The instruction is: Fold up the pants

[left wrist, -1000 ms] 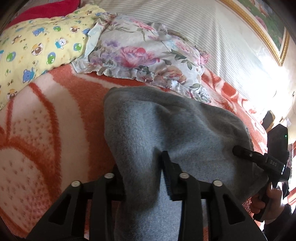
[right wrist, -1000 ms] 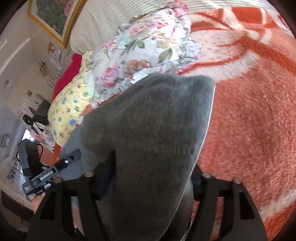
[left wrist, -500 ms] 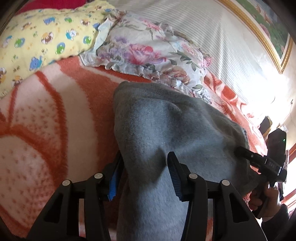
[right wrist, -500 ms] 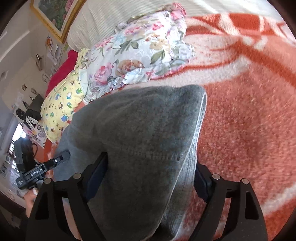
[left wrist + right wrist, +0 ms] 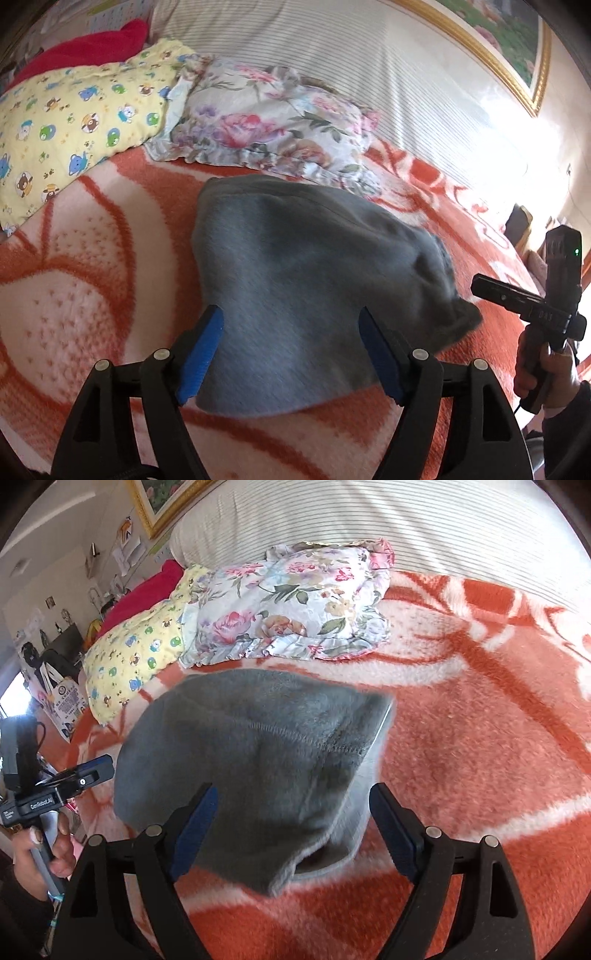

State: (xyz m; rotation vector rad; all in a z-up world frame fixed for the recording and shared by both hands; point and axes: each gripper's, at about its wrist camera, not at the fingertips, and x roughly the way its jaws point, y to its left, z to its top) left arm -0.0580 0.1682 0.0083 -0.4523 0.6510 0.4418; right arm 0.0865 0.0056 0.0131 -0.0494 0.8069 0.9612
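Garment: the folded grey fleece pants (image 5: 306,291) are lying in a soft mound on the orange-and-cream patterned blanket (image 5: 74,306), just short of the floral ruffled pillow (image 5: 266,122), with a yellow cartoon-print pillow (image 5: 66,122) beside that.
Left gripper (image 5: 291,354): its blue-padded jaws are being opened; grey cloth is showing between them, but nothing is being pinched by the pads.
Right gripper (image 5: 291,827): its jaws are being held wide apart and released, with the near edge of the pants seen between them, untouched.
Stage: the fold is judged to be laid down, with both tongs let go.
Risk, snagging: fleece could be caught by a pad if a gripper is drawn off too low, and the top layer dragged open.
Risk, slumping: the mound is looking puffy and uneven, so the upper layer may be sliding off on the soft blanket.
Risk, loose edge: the near hem is gaping open in the right wrist view, so it may be left untidy.
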